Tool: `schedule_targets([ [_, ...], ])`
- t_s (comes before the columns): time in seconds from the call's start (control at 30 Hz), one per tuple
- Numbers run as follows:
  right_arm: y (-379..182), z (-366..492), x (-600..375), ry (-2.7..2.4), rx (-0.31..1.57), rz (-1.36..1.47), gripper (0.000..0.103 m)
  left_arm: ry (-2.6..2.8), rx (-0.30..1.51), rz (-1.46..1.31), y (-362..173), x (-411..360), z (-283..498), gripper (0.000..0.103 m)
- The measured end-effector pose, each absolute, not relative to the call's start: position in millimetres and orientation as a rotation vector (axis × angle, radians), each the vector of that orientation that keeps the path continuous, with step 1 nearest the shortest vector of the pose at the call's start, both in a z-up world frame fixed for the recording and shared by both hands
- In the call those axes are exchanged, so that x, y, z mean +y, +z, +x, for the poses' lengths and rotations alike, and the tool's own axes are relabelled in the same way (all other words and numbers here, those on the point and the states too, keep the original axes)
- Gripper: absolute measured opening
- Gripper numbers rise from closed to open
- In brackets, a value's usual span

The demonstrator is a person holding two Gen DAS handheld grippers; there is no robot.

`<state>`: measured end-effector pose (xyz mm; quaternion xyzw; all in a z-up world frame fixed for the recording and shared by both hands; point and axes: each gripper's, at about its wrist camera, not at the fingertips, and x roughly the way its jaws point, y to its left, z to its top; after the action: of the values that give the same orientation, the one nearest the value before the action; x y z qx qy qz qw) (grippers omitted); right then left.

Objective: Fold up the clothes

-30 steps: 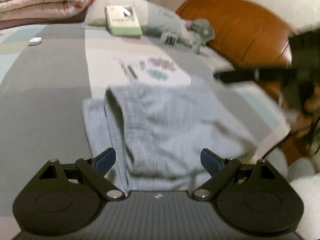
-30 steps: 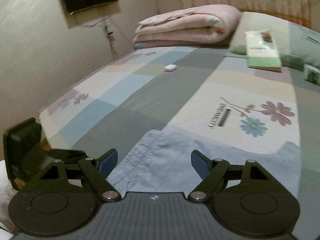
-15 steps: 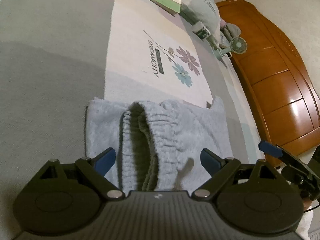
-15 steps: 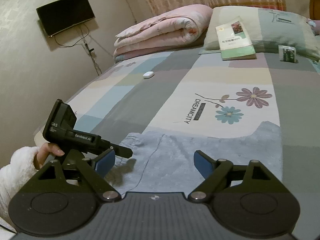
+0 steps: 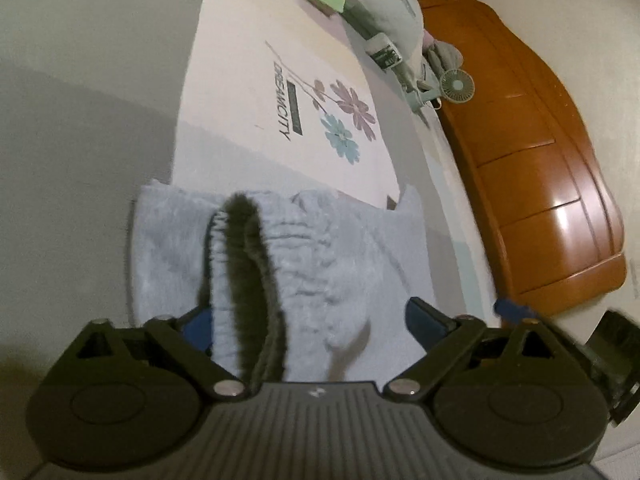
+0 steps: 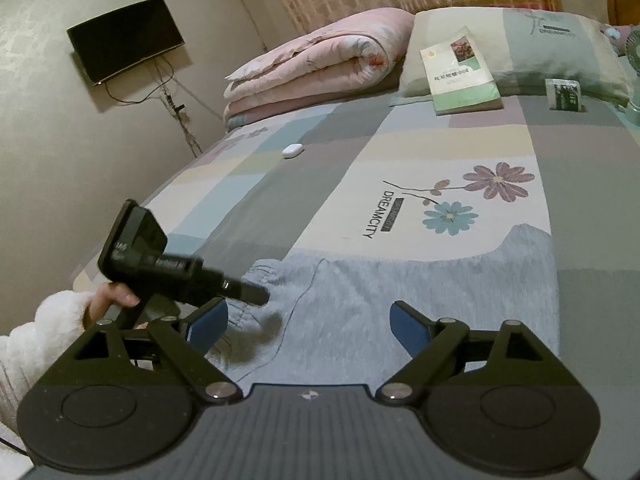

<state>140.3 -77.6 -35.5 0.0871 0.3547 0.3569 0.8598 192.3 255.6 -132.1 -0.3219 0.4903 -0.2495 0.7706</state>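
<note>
Left gripper [image 5: 308,322] is spread wide and its jaws are opening; the elastic waistband [image 5: 248,264] of the pale blue garment [image 6: 400,292] sits between the blue pads [image 5: 424,316], but they do not press on it. Waistband is gathered and ribbed and stands up in a loop, dark inside. Fabric looks soft and fleecy.

Right gripper [image 6: 308,326] is also spread wide, nothing clamped; it hovers over the flat middle of the garment, with a thin dark seam line running under it. In the right wrist view the left gripper [image 6: 256,294] shows as a black pistol-shaped body, its tip just above the gathered waistband end, held by a hand [image 6: 114,296] in a white fluffy sleeve [image 6: 44,332].

Garment lies flat across the near end of the bed [image 6: 248,208], on a patchwork sheet of grey, cream, blue and yellow blocks with 2 printed flowers [image 6: 476,196] and "DREAMCITY" text.

Further up the bed:
- pink quilt [image 6: 320,60], folded into a thick roll
- pillow [image 6: 540,44] with a green-and-white book [image 6: 460,74] leaning on it
- small dark-printed packet [image 6: 564,94] beside the book
- small white oval case [image 6: 292,150] on the sheet
- small mint green fan [image 5: 456,86] near the wooden headboard [image 5: 540,152], which is glossy orange-brown

Black TV [image 6: 124,38] hangs on the wall, cable dangling below.

No containers in view.
</note>
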Motion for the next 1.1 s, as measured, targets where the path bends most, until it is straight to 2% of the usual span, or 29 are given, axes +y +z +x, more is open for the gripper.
schedule_targets([
  [0.13, -36, 134, -89, 0.743, 0.733, 0.21, 0.092, -0.663, 1.109, -0.734, -139, 255, 178, 0.099],
  [0.37, -54, 131, -105, 0.706, 0.771, 0.259, 0.094, -0.628, 1.048, -0.847, -150, 260, 176, 0.096],
  [0.4, -55, 130, -108, 0.701, 0.772, 0.263, 0.094, -0.607, 1.048, -0.816, -147, 257, 176, 0.088],
  [0.43, -55, 128, -110, 0.698, 0.769, 0.266, 0.094, -0.574, 1.055, -0.751, -140, 253, 174, 0.069],
  [0.47, -55, 126, -113, 0.695, 0.764, 0.269, 0.094, -0.533, 1.064, -0.686, -135, 250, 172, 0.058],
  [0.5, -55, 124, -117, 0.691, 0.759, 0.273, 0.094, -0.497, 1.071, -0.639, -130, 248, 170, 0.036],
  [0.6, -56, 120, -126, 0.672, 0.75, 0.287, 0.094, -0.452, 1.065, -0.615, -121, 248, 166, 0.025],
  [0.9, -60, 115, -158, 0.59, 0.731, 0.3, 0.094, -0.472, 0.934, -0.525, -67, 241, 148, 0.021],
  [1.1, -60, 109, -172, 0.483, 0.713, 0.158, 0.094, -0.421, 0.948, -0.561, -83, 251, 142, 0.021],
])
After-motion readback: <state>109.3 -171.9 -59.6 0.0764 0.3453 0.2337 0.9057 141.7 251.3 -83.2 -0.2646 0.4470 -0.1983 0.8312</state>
